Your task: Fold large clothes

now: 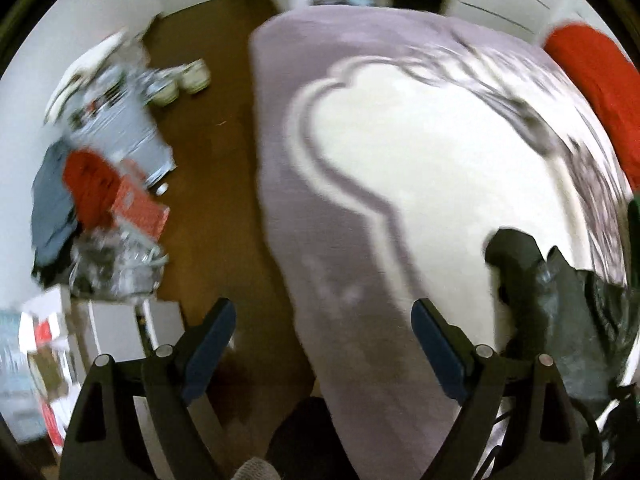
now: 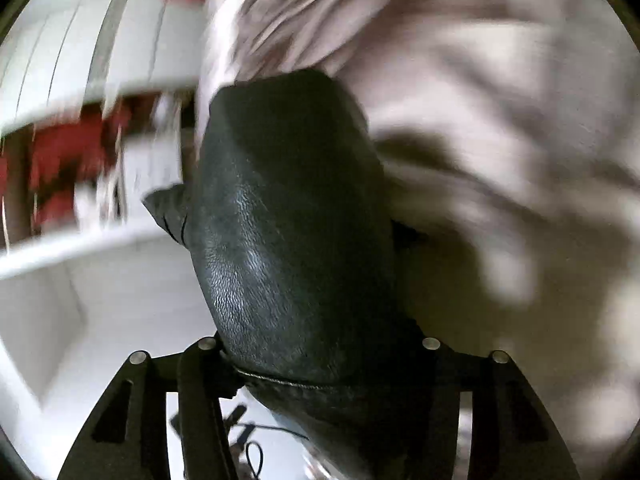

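Observation:
A black leather garment [image 2: 288,232] hangs between the jaws of my right gripper [image 2: 320,360], which is shut on it; the fingertips are hidden under the leather. The same dark garment [image 1: 560,300] shows at the lower right of the left wrist view, lying on the bed. My left gripper [image 1: 322,320] is open and empty, held above the left edge of the bed [image 1: 360,120], which has a lilac and white cover.
A red cloth [image 1: 596,92] lies at the bed's far right. On the brown floor [image 1: 216,160] to the left lie piled clothes [image 1: 80,184], bags, boxes and a pair of shoes [image 1: 184,80]. White shelves [image 2: 100,80] stand left of my right gripper.

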{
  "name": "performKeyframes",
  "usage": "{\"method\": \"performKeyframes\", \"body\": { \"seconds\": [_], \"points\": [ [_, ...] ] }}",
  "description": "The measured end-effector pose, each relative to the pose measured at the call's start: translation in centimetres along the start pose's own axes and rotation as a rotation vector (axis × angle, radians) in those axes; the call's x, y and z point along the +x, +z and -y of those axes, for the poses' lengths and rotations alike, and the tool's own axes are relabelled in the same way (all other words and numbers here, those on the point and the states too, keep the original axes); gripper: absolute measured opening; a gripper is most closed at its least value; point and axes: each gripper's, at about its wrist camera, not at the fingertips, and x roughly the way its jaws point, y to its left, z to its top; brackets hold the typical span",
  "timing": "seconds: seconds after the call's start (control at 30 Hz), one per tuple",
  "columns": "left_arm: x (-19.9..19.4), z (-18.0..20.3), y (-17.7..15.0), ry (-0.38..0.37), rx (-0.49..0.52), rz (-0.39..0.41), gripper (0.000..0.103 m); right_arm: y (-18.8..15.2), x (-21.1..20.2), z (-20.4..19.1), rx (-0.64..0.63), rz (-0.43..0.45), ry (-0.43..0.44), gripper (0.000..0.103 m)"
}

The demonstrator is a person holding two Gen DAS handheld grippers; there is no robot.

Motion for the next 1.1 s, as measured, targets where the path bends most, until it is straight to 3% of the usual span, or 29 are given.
{"method": "performKeyframes", "body": {
  "seconds": [0.03,0.07,0.13,0.27,0.33,0.37,0.43,0.5,0.53,0.6,0.67,0.73,0.87,0.97,1.1],
  "points": [
    [0.2,2.1,-0.3,-0.022,0.043,-0.010,0.090,-1.0,-0.1,1.7,0.041,-0.035,-0.067,0.081],
    [0.4,3.8,-0.7,-0.045,0.073,-0.024,0.090,-1.3,-0.4,3.5,0.085,-0.091,-0.147,0.082],
    [0.7,7.9,-1.9,-0.119,0.139,-0.060,0.090,-1.4,-1.9,4.8,0.104,-0.131,-0.166,0.082],
    [1.0,15.3,-4.1,-0.242,0.253,-0.092,0.090,1.2,-8.3,1.4,-0.069,-0.006,-0.294,0.082],
    [1.3,18.8,-4.9,-0.255,0.326,-0.067,0.090,3.7,-11.1,-2.2,-0.142,0.038,-0.281,0.082],
    [1.8,20.4,-5.5,-0.232,0.366,-0.056,0.090,4.6,-11.3,-3.8,-0.170,0.012,-0.232,0.082],
    [3.2,22.0,-6.0,-0.201,0.390,-0.060,0.090,6.1,-9.0,-6.7,-0.210,-0.131,-0.149,0.080],
    [4.9,22.2,-6.4,-0.175,0.383,-0.091,0.090,7.1,-4.9,-9.1,-0.235,-0.298,-0.098,0.075],
    [5.9,22.0,-6.5,-0.169,0.371,-0.109,0.090,6.6,-2.5,-9.8,-0.277,-0.307,-0.171,0.061],
    [7.3,21.1,-6.3,-0.200,0.333,-0.134,0.090,8.5,1.0,-10.3,-0.329,-0.289,-0.319,0.057],
    [8.3,20.1,-5.9,-0.252,0.287,-0.155,0.092,9.8,3.4,-10.0,-0.322,-0.262,-0.396,0.048],
    [9.1,19.5,-5.4,-0.271,0.268,-0.173,0.096,10.1,4.7,-10.2,-0.326,-0.245,-0.421,0.047],
    [8.2,18.9,-4.9,-0.278,0.242,-0.209,0.096,9.9,5.4,-10.2,-0.330,-0.274,-0.435,0.048],
    [5.0,18.3,-4.3,-0.246,0.257,-0.155,0.096,8.6,3.4,-12.6,-0.374,-0.329,-0.440,0.048],
    [3.2,18.2,-2.5,-0.219,0.284,-0.065,0.096,6.3,-1.3,-16.1,-0.480,-0.225,-0.421,0.048]
  ]
}}
